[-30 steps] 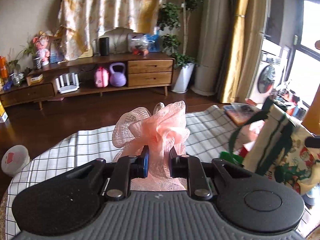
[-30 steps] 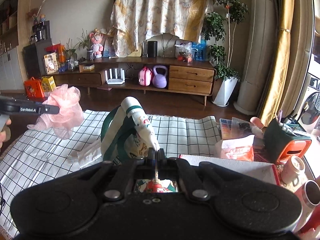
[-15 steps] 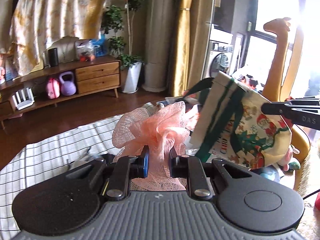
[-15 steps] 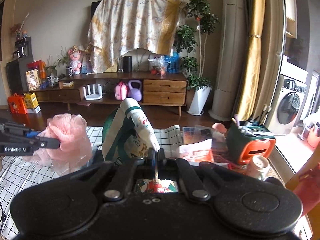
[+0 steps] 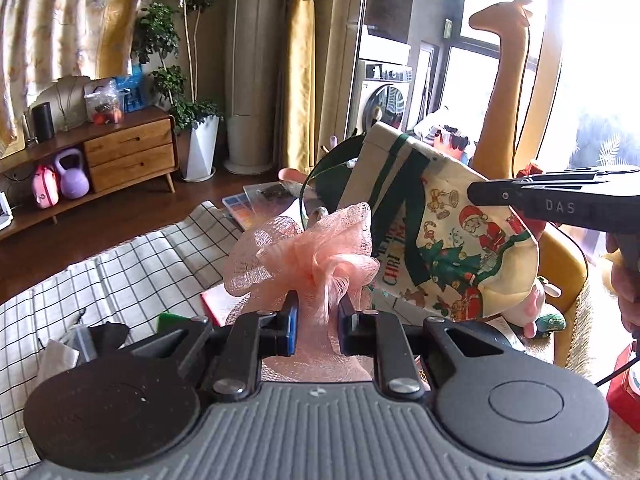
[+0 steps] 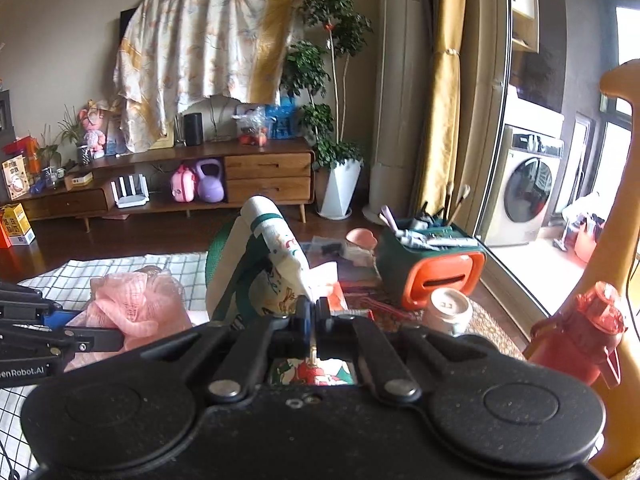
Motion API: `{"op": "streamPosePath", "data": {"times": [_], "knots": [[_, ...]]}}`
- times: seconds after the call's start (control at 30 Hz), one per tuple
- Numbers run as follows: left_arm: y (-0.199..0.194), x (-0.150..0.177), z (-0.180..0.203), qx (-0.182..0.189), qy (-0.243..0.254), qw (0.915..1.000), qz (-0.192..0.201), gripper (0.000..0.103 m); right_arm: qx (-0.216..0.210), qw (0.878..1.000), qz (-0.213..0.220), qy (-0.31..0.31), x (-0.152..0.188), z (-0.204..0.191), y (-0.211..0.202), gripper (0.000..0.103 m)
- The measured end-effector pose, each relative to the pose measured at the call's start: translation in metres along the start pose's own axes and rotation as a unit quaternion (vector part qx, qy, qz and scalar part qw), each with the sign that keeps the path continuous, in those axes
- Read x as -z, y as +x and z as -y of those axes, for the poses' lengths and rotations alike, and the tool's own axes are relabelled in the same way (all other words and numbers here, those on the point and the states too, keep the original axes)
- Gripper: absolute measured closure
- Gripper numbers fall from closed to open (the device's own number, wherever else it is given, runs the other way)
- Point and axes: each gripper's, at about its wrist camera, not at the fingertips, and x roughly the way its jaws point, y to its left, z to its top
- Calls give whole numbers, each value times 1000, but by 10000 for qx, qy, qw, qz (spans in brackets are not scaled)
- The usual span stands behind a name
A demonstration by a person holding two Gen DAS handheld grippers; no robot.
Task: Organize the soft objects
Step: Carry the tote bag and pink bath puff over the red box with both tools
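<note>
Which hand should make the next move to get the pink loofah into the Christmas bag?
Left. The left gripper grips the pink loofah beside the Christmas bag; the right gripper is pinching the bag's fabric.

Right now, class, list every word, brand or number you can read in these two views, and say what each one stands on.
"DAS" – on the side of the right gripper, seen from the left wrist.
"enRobot.AI" – on the left gripper; the first letter is cut off by the picture's edge.
Red lettering on the Christmas tote bag – sideways and folded, not readable.
Print on the yellow box on the floor – too small.
</note>
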Motion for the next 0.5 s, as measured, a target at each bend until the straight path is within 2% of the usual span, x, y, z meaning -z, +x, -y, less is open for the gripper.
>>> {"op": "streamPosePath", "data": {"times": [0.3,0.5], "knots": [[50,3,2,-130,-70,9995,-281,85,-88,9965,-835,34,28,12,50,102],[81,2,-1,-255,-50,9987,-429,85,-113,9941,-1078,61,35,14,72,102]]}}
